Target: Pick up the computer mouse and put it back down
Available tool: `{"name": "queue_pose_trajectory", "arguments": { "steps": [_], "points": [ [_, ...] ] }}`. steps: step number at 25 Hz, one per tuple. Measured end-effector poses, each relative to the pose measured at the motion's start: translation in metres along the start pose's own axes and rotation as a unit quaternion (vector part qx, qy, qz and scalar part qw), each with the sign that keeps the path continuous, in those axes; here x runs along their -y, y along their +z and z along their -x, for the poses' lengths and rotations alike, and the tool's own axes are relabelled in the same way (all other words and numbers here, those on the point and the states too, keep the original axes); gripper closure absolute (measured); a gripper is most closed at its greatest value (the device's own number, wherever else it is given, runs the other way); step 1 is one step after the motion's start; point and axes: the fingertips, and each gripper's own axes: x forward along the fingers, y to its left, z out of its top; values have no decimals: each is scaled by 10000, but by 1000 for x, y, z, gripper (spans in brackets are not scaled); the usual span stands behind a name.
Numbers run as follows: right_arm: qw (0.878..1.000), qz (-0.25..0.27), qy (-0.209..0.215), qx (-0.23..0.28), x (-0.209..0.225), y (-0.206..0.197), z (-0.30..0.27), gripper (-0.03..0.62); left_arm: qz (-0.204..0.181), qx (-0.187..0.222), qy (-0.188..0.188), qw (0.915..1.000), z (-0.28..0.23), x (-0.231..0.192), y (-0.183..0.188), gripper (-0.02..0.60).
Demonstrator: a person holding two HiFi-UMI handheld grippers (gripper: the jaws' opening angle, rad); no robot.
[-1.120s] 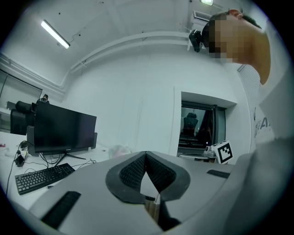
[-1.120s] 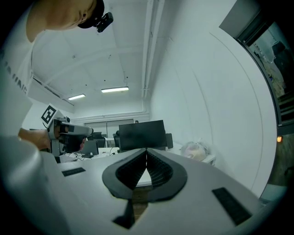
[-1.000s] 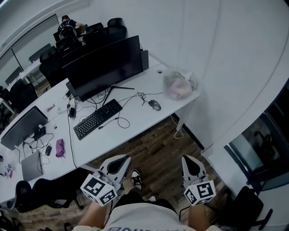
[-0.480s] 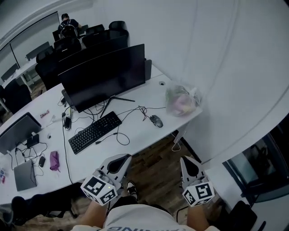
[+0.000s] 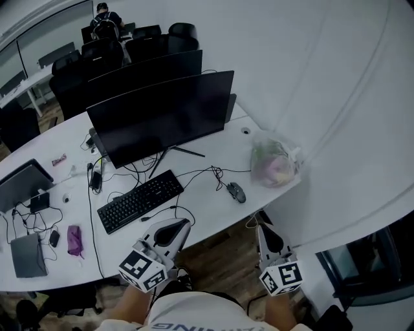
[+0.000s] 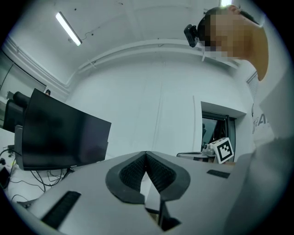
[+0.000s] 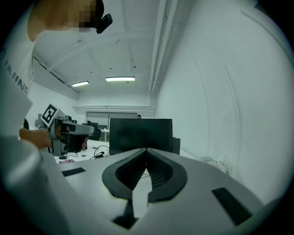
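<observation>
A dark grey computer mouse (image 5: 236, 192) lies on the white desk (image 5: 207, 200), right of the black keyboard (image 5: 140, 200), its cable running back toward the monitor. My left gripper (image 5: 182, 223) hangs at the desk's near edge, below the keyboard's right end, jaws shut and empty. My right gripper (image 5: 262, 229) is held below the desk's front right corner, over the floor, short of the mouse; its jaws are shut on nothing. In the left gripper view the closed tips (image 6: 146, 153) point level at a white wall. The right gripper view shows closed tips (image 7: 146, 150) aimed at the monitor (image 7: 140, 133).
A large black curved monitor (image 5: 162, 116) stands behind the keyboard. A crumpled plastic bag (image 5: 275, 163) sits at the desk's right end. A laptop (image 5: 22, 187), a purple pouch (image 5: 74, 239) and loose cables lie on the left. Office chairs and a seated person (image 5: 106, 19) are far behind.
The view has closed in on the desk: desk, monitor and mouse now sit lower and nearer in the head view. Both grippers moved forward with it, still shut; the left now reaches the desk's edge.
</observation>
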Motion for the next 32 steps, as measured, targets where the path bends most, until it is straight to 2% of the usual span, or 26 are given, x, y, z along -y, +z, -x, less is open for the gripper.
{"name": "queue_pose_trajectory", "arguments": {
  "steps": [3, 8, 17, 23, 32],
  "points": [
    [9999, 117, 115, 13, -7, 7, -28, 572, -37, -13, 117, 9999, 0, -28, 3, 577],
    [9999, 114, 10, 3, 1, 9, -58, 572, 12, -27, 232, 9997, -1, -60, 4, 577],
    [9999, 87, 13, -75, 19, 10, -89, 573, 117, -66, 283, 9995, -20, -83, 4, 577],
    [9997, 58, 249, -8, 42, 8, -116, 572, 126, -84, 481, 9987, -46, -94, 7, 577],
    [9972, -96, 738, 109, 100, 7, -161, 572, -36, -107, 1062, 9943, -99, -104, 18, 577]
  ]
}}
